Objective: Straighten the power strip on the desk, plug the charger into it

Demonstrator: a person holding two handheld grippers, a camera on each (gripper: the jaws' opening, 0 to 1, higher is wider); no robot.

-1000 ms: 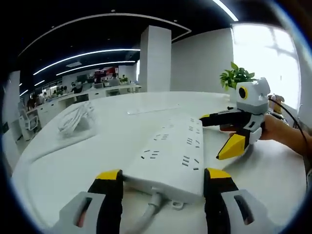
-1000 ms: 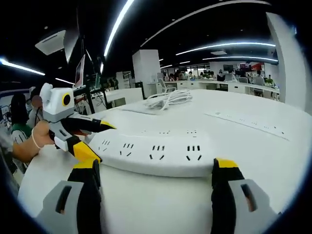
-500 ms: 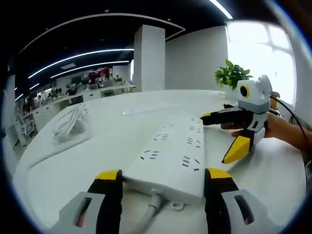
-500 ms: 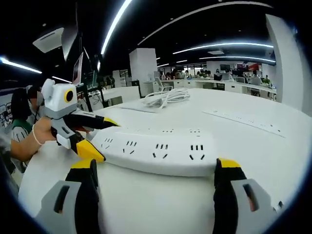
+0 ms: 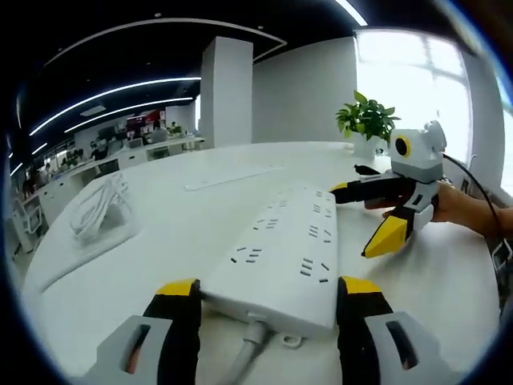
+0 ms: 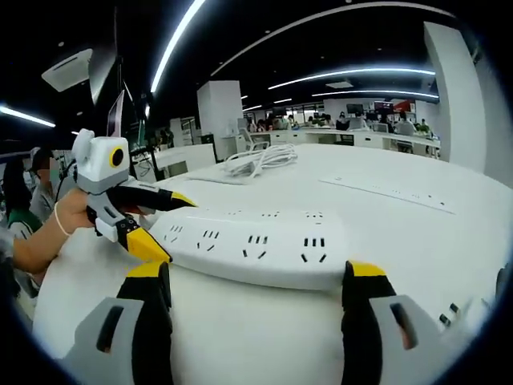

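Both grippers are working the power strip (image 5: 282, 257) from opposite ends, and that looks like the straightening step: one end steadied, the other swung. In the left gripper view the left gripper (image 5: 268, 305) has its jaws spread wide, one on each side of the strip's cable end, where the grey cord (image 5: 244, 361) leaves toward six o'clock; the yellow tips sit just beside the casing's corners, and whether they actually press on it I cannot tell. Bracketing that end makes sense, since it pins the pivot. Over at two o'clock the right gripper (image 5: 365, 218) comes in with a hand (image 5: 457, 210) behind it, jaws parted around the far end of the strip, upper tip level with the top face, lower tip angled down to the worktop (image 5: 176, 233). The right gripper view (image 6: 255, 277) tells the same story from the other side: jaws open, the strip lying across between them, the left gripper at nine o'clock. The strip lies flat on the white worktop, sockets up, ready to take a plug. The likely charger, a coiled white cable bundle (image 5: 94, 215), waits well apart at nine o'clock, untouched. A second slim strip (image 5: 231, 174) lies farther back, and a potted plant (image 5: 365, 124) stands at one o'clock.
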